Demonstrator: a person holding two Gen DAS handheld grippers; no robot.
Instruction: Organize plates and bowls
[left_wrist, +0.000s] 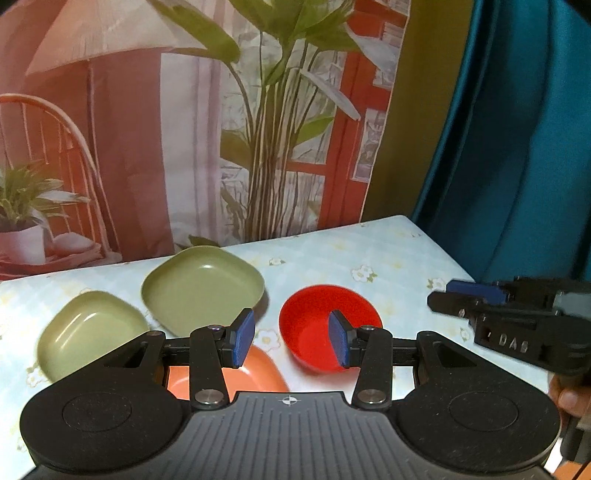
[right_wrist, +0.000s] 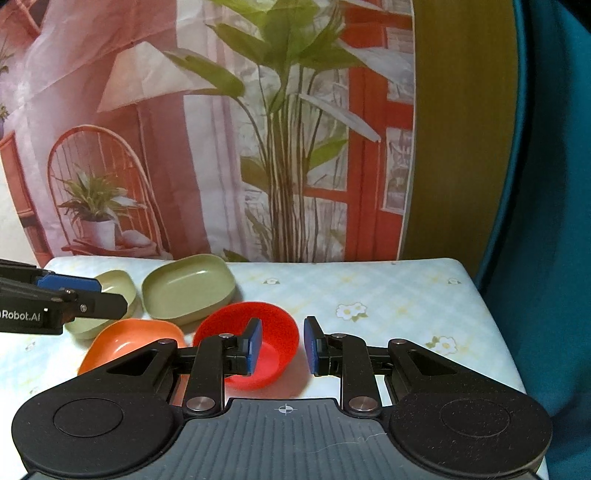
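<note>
Both grippers are held above a table (right_wrist: 388, 295) covered with a pale floral cloth, and four dishes are grouped in front of them.

Left gripper (left_wrist: 291, 338): the jaws are seen parted, with nothing between the blue pads (left_wrist: 244, 338). No dish is touched by either pad. Beyond the gap and slightly to its right, a red bowl (left_wrist: 314, 317) is seen standing upright on the cloth. Directly below the left finger, an orange dish (left_wrist: 262, 373) is partly hidden by the gripper body. Further ahead and to the left, a large olive-green dish (left_wrist: 203, 284) is located, and a smaller olive-green dish (left_wrist: 88, 332) lies at the far left, just beside it.

Right gripper (right_wrist: 282, 345): the jaws are seen standing apart by a narrow gap, and nothing is clamped. The near right rim of the red bowl (right_wrist: 258, 325) appears in line with the gap in this view; whether the rim lies between the pads or below them cannot be told. The orange dish (right_wrist: 129, 339) is located left of the left finger, close beside the red bowl. The large olive-green dish (right_wrist: 188, 288) lies behind both, and the smaller one (right_wrist: 114, 284) is partly covered by the left gripper (right_wrist: 92, 295) entering from the left edge.

In the left wrist view, the right gripper (left_wrist: 447, 293) is seen at the right edge, held by a hand (left_wrist: 569, 398) of which only a part is visible.

A printed backdrop (right_wrist: 221, 147) showing plants and a chair hangs behind the table, with a teal curtain (right_wrist: 554, 221) to the right.
</note>
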